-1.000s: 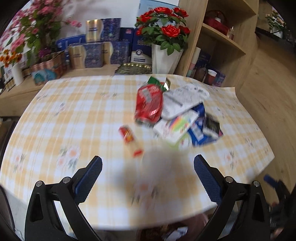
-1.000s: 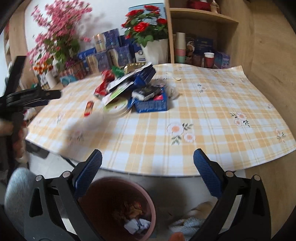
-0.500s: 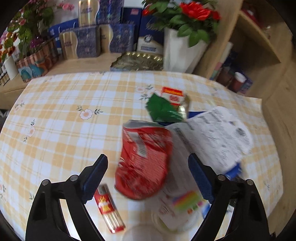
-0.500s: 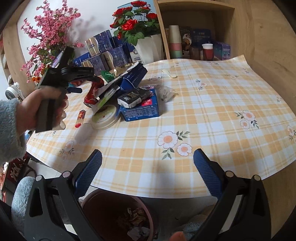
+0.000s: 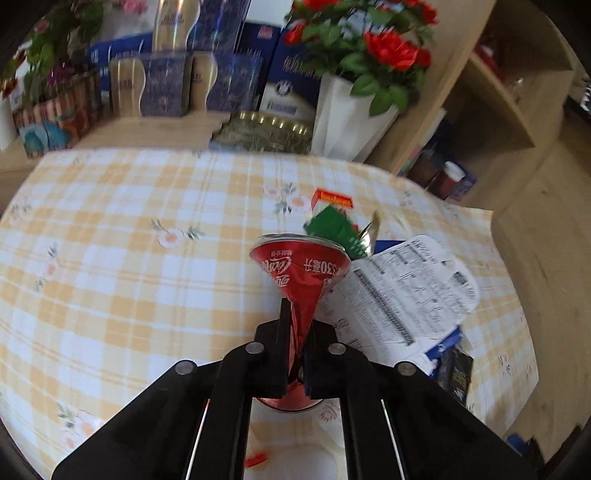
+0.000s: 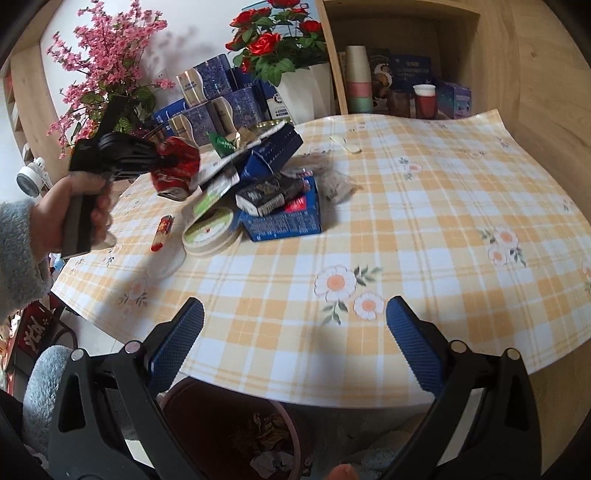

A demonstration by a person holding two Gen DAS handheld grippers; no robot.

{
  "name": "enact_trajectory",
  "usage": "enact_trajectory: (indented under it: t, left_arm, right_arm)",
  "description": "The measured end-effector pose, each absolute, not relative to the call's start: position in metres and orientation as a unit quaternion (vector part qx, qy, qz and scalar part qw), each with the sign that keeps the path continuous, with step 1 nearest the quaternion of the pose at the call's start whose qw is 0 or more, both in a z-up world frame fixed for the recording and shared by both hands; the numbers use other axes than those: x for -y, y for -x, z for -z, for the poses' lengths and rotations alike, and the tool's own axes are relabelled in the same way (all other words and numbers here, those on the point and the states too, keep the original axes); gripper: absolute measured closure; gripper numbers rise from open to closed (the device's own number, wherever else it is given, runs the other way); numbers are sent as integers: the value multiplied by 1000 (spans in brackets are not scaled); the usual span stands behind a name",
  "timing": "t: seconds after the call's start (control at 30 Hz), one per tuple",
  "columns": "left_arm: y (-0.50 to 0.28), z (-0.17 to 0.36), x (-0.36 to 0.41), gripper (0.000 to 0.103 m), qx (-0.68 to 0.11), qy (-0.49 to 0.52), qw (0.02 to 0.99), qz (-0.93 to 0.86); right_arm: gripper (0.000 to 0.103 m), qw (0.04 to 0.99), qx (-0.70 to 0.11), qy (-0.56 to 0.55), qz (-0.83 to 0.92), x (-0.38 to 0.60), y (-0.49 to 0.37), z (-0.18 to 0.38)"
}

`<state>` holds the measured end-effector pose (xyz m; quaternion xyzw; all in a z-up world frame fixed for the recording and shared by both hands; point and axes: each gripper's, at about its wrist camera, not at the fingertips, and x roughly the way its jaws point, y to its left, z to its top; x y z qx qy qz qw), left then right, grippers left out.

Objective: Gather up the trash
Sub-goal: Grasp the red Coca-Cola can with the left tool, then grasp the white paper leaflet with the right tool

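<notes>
the left claw is pinching a crushed red can flat, holding it above the table beside the trash pile. the right claw is hanging spread and empty over the brown bin.

A wooden shelf unit and white wall stand behind the checked-cloth table.

Home: checked tablecloth, flower vase, shelves.

One crushed red can, one lighter, one round tub, two claws, one brown bin.
</notes>
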<state>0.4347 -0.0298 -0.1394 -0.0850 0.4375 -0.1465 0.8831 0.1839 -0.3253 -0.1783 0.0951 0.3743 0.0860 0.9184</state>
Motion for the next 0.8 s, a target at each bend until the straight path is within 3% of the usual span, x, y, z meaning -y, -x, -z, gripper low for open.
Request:
enact_trajectory:
  t: [0.23,0.43,0.6,0.7,0.8]
  left_arm:
    - [-385,99,2,98,-386,48,908,156]
    - [-342,86,-22,98,-352,48,923,145]
    - [-309,93,-43,98,-350,69,923,141]
    - [-294,100,-56,98,-354,87,920,141]
    - [-283,106,-66,98,-360,94,918,138]
  right_arm:
    - [8,923,-352,-113,-105,330,-227,144]
    - [42,921,-341,-128,-137,322,-312,120]
    - [56,905,-376,-151,-128,302,-386,132]
    - [58,886,-398,-212,-107,305,-413,148]
    - [72,876,-407,-238,-99,301,-426,157]
